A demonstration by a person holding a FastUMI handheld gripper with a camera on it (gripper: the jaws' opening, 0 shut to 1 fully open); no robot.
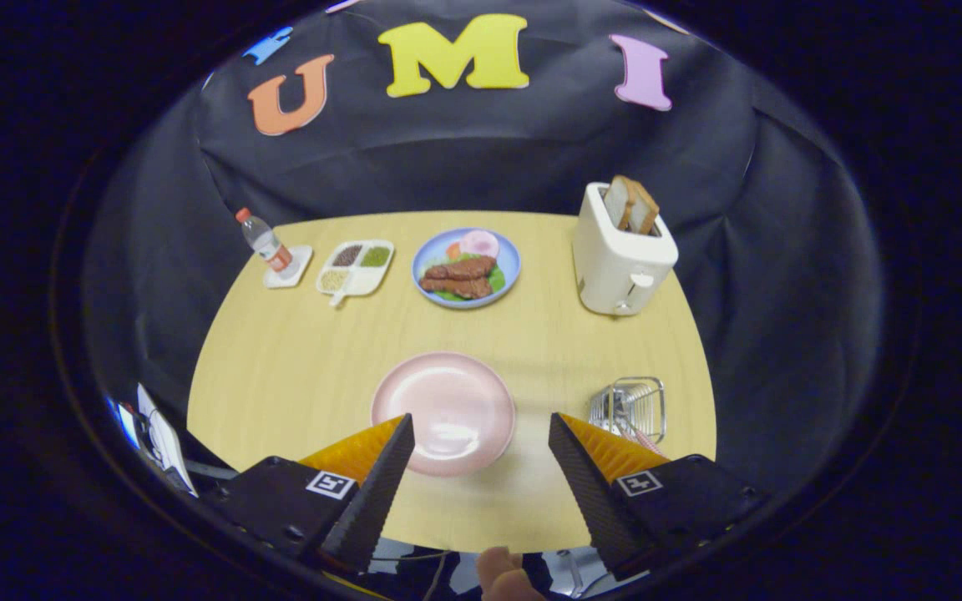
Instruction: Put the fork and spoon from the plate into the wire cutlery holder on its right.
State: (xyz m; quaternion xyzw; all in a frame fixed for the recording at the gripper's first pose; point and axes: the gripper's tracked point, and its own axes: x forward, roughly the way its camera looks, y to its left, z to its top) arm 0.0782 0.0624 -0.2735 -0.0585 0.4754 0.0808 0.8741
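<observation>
Between my spread, empty jaws the plate is lying bare; cutlery, seemingly already in the wire holder, is looking thin, slippery.

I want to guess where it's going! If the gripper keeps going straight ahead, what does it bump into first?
Probably the pink plate, which lies just ahead between the open jaws of the gripper. Depth is hard to judge.

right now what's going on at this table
A person holds a gripper over a wooden table, its jaws wide open and empty above a pink plate. The plate looks bare. Something pinkish already stands in the wire cutlery holder to the plate's right; I can't tell what. Beyond sit a toaster and a plate of food.
</observation>
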